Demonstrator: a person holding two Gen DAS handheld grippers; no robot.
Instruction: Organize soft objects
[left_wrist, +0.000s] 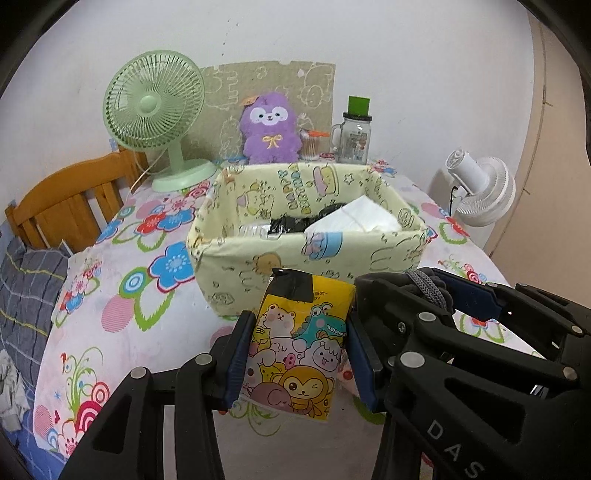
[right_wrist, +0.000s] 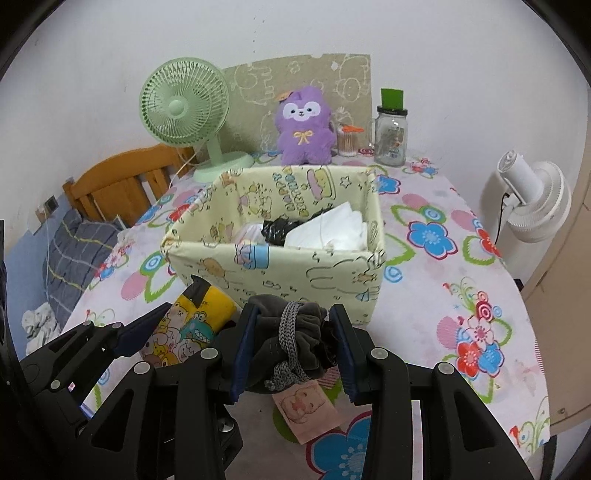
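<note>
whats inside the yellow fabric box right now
The fabric box holds a white folded bundle, a crumpled black bag and a clear packet. Its front wall hides whatever lies beneath them.

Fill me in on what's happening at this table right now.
A person is tidying soft things with two handheld grippers. The left gripper is shut on a yellow cartoon-print packet, and the right gripper is shut on a grey drawstring pouch. Both are held just in front of the fabric storage box, which already holds a white pack and a black item. Neither held item is in the box yet.
</note>
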